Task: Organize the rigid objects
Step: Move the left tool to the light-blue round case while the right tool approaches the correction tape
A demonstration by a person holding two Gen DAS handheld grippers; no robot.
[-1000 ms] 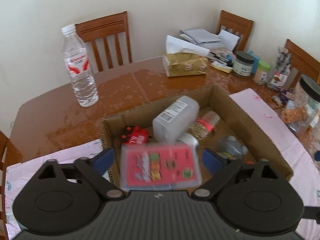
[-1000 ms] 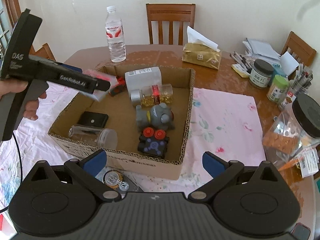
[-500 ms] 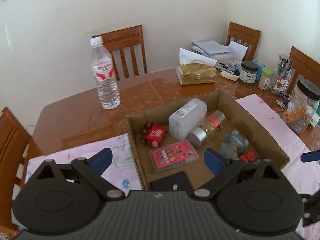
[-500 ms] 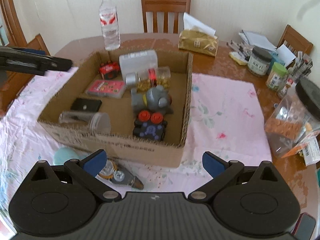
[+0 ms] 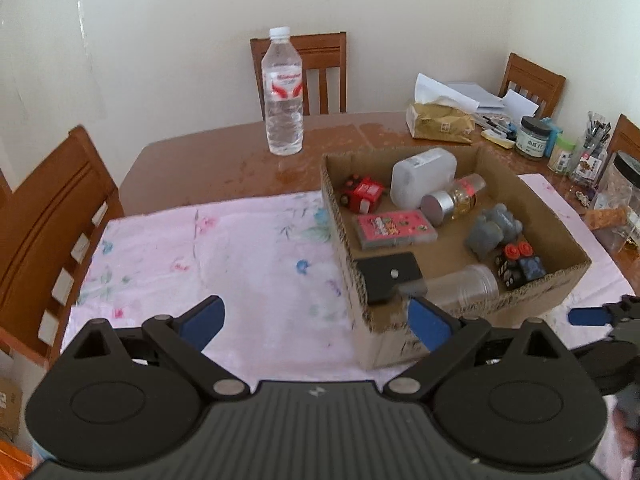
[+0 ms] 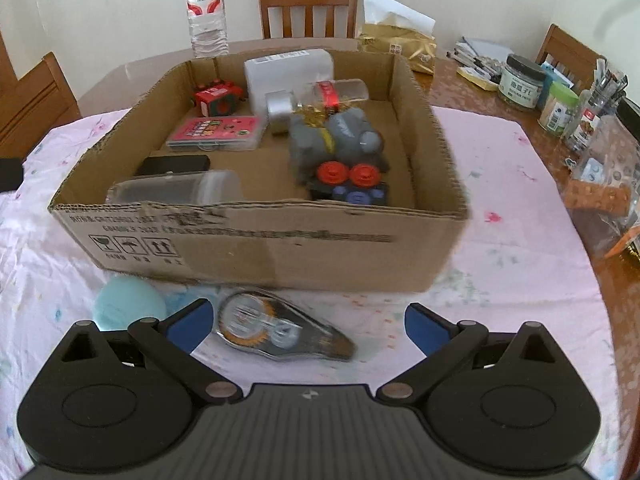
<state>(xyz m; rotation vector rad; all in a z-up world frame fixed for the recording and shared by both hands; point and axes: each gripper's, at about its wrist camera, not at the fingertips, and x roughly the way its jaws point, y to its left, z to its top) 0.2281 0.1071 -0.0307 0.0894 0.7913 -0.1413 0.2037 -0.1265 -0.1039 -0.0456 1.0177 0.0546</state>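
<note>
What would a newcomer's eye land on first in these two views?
The open cardboard box in the middle of the pink floral cloth, already crowded with toys and containers, among them a pink card case and a grey elephant figure. Next, the correction tape dispenser lying on the cloth just outside the box's near wall, between the open right gripper's fingers.

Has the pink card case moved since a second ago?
Yes. The pink card case was held in the left hand-held gripper above the cardboard box; now it lies on the box floor beside the red toy.
</note>
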